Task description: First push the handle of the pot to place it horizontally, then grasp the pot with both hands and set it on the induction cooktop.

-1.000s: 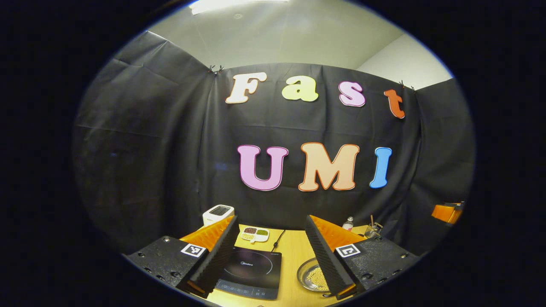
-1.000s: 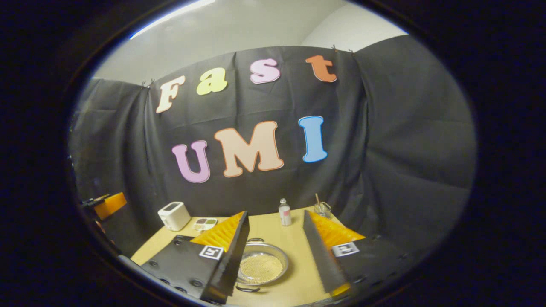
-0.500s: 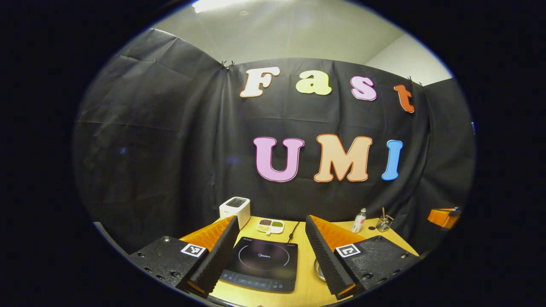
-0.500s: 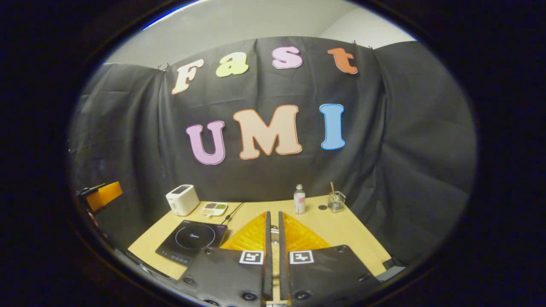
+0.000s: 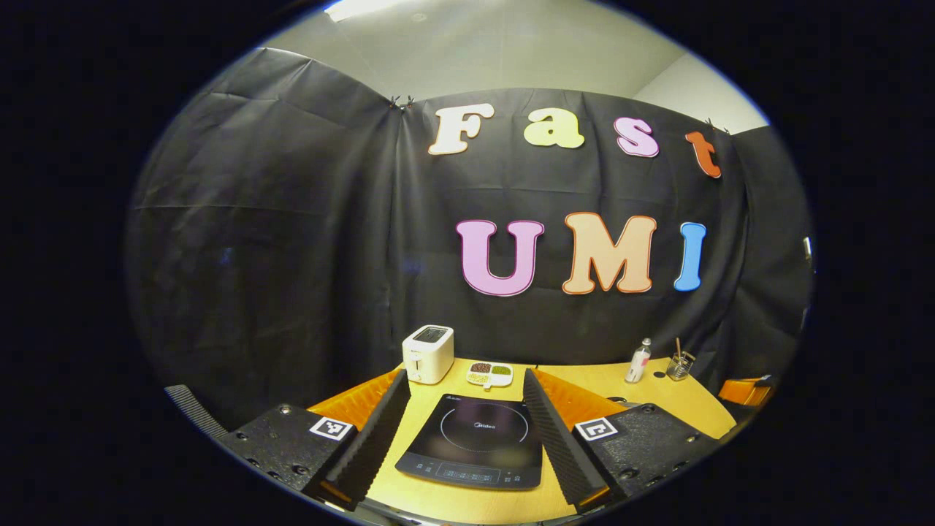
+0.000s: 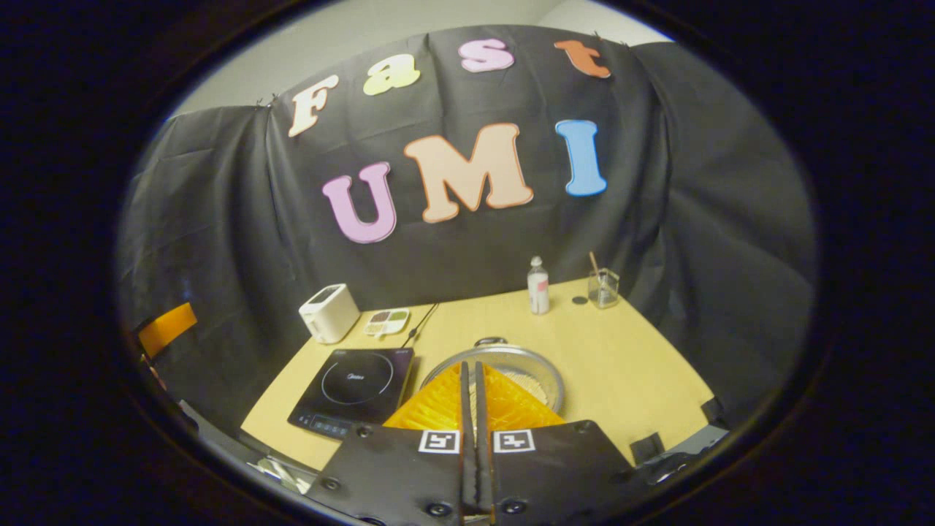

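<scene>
You are holding the left gripper (image 5: 460,438) spread wide over the induction cooktop (image 5: 473,442). Your right gripper (image 6: 475,409) is hanging with fingers pressed together, empty, above the pot (image 6: 537,372), which is sitting on the desk (image 6: 621,365) just beside the cooktop.

Two cameras look from the near side toward the far wall.
Left gripper view sits low, near the cooktop (image 5: 475,442); right gripper view looks from higher. Both see the table (image 6: 621,365).

Dim booth lit by a ceiling light (image 5: 380,7); sharp centre, strong fisheye bending at edges
</scene>
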### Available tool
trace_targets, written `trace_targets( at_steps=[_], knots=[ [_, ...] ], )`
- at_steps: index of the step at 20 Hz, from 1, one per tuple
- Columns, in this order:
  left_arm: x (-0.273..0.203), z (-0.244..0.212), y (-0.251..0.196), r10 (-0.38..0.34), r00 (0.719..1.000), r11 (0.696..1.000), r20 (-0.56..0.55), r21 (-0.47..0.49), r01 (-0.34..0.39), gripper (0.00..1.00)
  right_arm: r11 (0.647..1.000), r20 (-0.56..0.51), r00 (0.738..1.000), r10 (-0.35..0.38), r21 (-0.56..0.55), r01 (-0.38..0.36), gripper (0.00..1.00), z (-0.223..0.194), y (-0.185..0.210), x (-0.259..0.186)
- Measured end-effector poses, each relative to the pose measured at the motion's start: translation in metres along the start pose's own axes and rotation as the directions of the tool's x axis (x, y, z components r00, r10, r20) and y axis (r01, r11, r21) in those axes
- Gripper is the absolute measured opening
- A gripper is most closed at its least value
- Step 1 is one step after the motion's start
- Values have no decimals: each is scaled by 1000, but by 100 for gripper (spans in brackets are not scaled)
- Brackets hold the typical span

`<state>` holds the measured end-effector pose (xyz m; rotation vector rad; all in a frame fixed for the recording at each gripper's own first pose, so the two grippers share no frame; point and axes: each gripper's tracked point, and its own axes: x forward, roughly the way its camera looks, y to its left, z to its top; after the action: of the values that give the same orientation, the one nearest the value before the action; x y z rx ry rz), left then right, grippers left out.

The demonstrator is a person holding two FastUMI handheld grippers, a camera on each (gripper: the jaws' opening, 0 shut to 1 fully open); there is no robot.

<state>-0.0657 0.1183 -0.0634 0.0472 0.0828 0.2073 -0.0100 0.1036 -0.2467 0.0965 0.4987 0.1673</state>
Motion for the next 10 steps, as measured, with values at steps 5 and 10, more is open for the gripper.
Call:
trace_targets(
  at_steps=[5, 10],
  knots=[
    [7, -17, 5, -7, 999, 1000, -39, -10, 6, 95, 996, -204, 976, 80, 49, -71, 0, -65, 28, 14],
    [15, -35, 7, -12, 996, 999, -86, -49, 8, 91, 988, -396, 908, 138, 122, -96, 3, -118, 44, 25]
  ],
)
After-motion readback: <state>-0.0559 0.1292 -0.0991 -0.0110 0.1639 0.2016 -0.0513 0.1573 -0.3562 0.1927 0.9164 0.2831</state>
